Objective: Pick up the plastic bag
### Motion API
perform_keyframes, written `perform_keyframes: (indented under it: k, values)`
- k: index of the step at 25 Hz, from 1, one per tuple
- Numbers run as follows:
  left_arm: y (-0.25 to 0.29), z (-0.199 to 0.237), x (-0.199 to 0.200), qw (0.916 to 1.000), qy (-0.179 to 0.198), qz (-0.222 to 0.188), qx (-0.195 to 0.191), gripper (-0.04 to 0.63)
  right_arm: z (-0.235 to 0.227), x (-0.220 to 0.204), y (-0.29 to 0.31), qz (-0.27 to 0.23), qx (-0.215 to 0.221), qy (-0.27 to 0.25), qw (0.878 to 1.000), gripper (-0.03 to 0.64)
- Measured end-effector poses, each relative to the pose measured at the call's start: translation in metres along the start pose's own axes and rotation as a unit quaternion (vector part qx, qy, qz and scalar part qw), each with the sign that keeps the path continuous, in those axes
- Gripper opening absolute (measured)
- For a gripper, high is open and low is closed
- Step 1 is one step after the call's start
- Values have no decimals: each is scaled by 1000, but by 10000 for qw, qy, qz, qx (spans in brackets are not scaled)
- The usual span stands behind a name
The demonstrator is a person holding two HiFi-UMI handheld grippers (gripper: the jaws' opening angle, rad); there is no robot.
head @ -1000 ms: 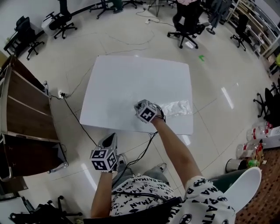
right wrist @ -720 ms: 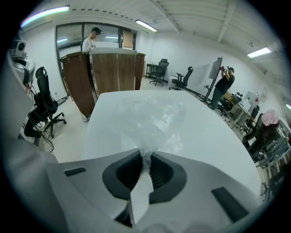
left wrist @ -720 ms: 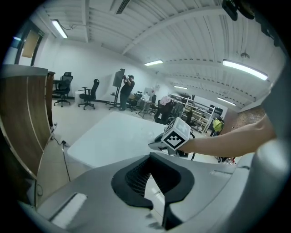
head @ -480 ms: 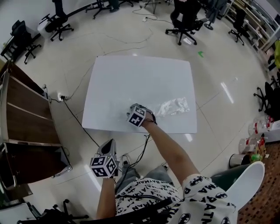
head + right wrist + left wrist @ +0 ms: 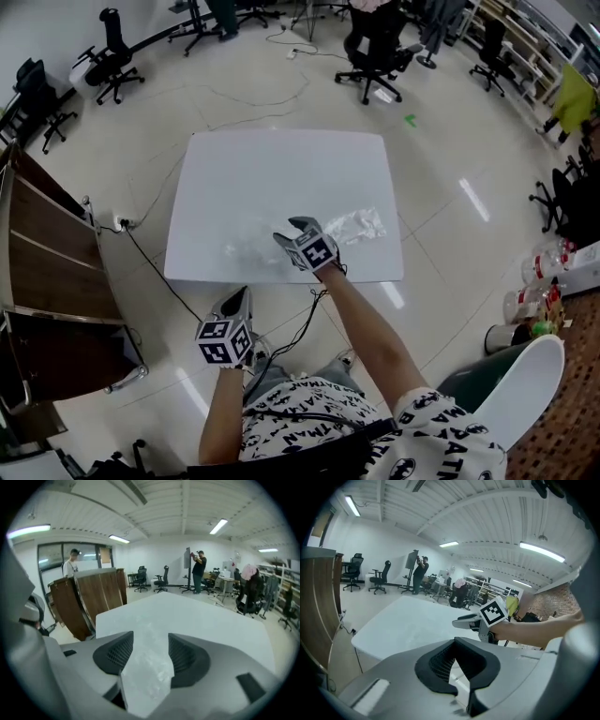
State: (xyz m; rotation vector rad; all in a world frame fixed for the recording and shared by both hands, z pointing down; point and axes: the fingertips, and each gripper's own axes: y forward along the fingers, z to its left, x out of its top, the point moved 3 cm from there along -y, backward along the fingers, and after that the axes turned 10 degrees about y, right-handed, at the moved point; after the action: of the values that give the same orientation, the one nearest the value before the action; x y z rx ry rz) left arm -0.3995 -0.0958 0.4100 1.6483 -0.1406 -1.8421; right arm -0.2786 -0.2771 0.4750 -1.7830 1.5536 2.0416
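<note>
Head view: a white tabletop [image 5: 281, 169] stands on a pale floor, with office chairs [image 5: 375, 47] beyond it. The right hand-held gripper [image 5: 292, 231] is held over the near part of the tabletop, pointing left. A crumpled clear plastic bag [image 5: 358, 225] lies on the tabletop just to its right. A fainter patch of clear plastic [image 5: 247, 249] lies to its left, and it cannot be told whether the two join. The left hand-held gripper [image 5: 236, 302] hangs below the near edge, off the tabletop.

Left gripper view: the left hand-held gripper [image 5: 459, 665] is clenched, with nothing between its jaws. Beyond it are the tabletop [image 5: 408, 625] and the right hand-held gripper [image 5: 464, 620].

Right gripper view: the right hand-held gripper [image 5: 151, 656] is released. Its jaws have just been opening and stand apart. Clear plastic [image 5: 145, 672] sits between them, with no pad pressing on it. Ahead lie the tabletop [image 5: 197, 616] and a brown wooden cabinet [image 5: 89, 602].
</note>
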Motion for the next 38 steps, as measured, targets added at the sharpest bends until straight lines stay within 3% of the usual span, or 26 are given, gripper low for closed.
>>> perform_keyframes:
  k: [2,9,14,20,26,38]
  values:
    - [6,-7,4,9999,105,-35,-79,2,-10,-3,-25,-296,-27,464,9985,240]
    - [24,-29,25,9988,352,-227,-256,2,-35,-52,-136,-1193,-536,1582,9787,19]
    - [32,-51,37,9977,449,-311,-410,2,-48,-77,-204,-1545,-827,2153,9607,2]
    - [39,-75,39,9953,572,-337,-700,2,-40,-83,-253,-1882,-1056,2428,9458,2]
    - [38,-88,34,9946,567,-321,-806,2,-25,-78,-278,-2087,-1274,2326,9413,2]
    - [31,-87,37,9946,558,-383,-790,2,-15,-77,-272,-1927,-1374,2068,9493,2]
